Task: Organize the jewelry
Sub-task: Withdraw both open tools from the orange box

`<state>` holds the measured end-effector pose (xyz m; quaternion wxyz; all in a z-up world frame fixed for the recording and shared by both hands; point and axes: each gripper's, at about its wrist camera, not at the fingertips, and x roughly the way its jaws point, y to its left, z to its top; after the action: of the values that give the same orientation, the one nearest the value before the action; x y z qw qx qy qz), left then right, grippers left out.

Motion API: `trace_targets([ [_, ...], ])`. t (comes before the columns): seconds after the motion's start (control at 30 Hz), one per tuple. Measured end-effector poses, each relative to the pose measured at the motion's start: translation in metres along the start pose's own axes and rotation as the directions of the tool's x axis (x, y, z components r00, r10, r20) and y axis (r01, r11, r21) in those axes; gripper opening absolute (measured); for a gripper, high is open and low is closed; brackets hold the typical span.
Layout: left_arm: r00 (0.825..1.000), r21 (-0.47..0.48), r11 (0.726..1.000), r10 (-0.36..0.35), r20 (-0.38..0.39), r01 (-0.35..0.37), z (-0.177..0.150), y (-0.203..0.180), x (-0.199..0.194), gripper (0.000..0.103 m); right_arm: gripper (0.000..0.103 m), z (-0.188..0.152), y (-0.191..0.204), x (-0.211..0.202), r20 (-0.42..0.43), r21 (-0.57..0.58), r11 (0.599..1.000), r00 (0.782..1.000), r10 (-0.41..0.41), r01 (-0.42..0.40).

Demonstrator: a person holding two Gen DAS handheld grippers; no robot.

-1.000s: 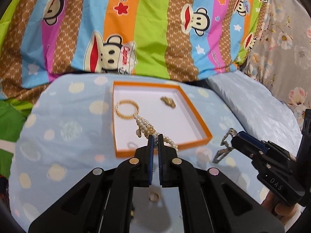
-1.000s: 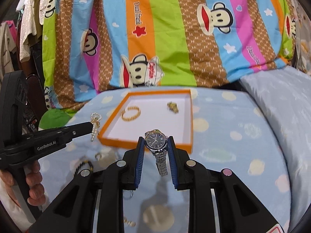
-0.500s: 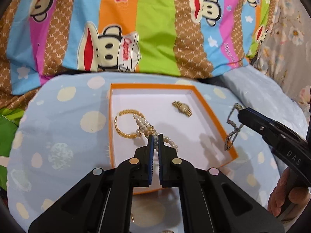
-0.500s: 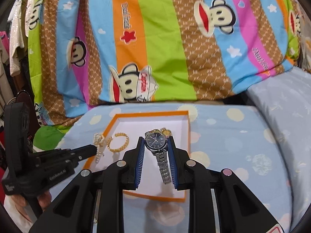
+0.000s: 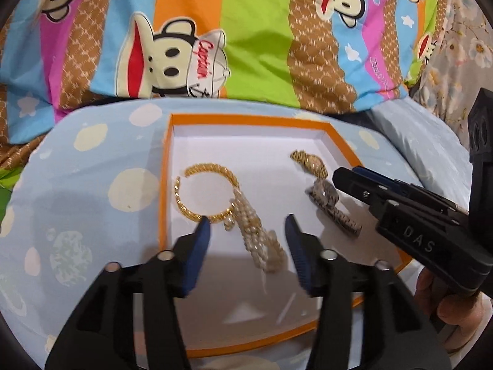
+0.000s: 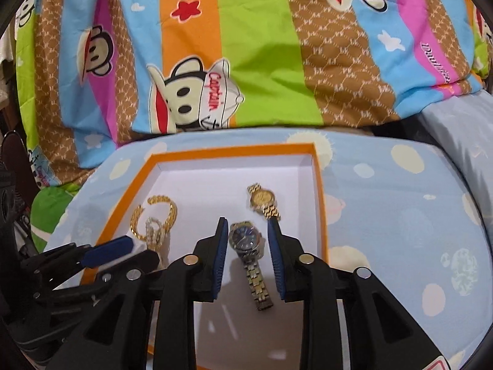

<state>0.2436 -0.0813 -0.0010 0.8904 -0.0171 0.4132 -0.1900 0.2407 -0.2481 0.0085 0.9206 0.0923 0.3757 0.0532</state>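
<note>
I read this as the release step: my left gripper stands wide open over the pearl strand, my right gripper parted around the silver watch, both pieces lying in the orange tray (gripping nothing). Next I'd lift clear without snagging, above the dotted blue cushion, striped monkey quilt behind

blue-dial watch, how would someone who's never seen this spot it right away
Find the orange-rimmed tray on the spotted blue sheet. The blue-dial watch lies inside it, between the right tongs, which are open. Unlike the smaller gold watch behind it, it has a dark blue face and a silver band.
</note>
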Motion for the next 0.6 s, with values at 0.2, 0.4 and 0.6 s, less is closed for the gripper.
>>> trace_targets([
  [0.2,0.995,-0.033,0.999,0.009,0.104,-0.006,0.013,0.011,-0.045,0.051,0.031,0.004,-0.003,-0.048,0.084,0.036,0.999,0.996,0.025,-0.028],
  [0.4,0.984,-0.072,0.997,0.024,0.175,-0.012,0.006,0.027,-0.102,0.057,0.037,-0.022,0.004,-0.115,0.150,0.047,0.998,0.988,0.040,-0.048],
  [0.6,0.988,-0.091,0.995,0.044,0.146,-0.031,-0.034,0.041,-0.139,0.057,0.037,-0.071,0.010,-0.160,0.145,0.056,0.998,0.989,-0.001,-0.007],
])
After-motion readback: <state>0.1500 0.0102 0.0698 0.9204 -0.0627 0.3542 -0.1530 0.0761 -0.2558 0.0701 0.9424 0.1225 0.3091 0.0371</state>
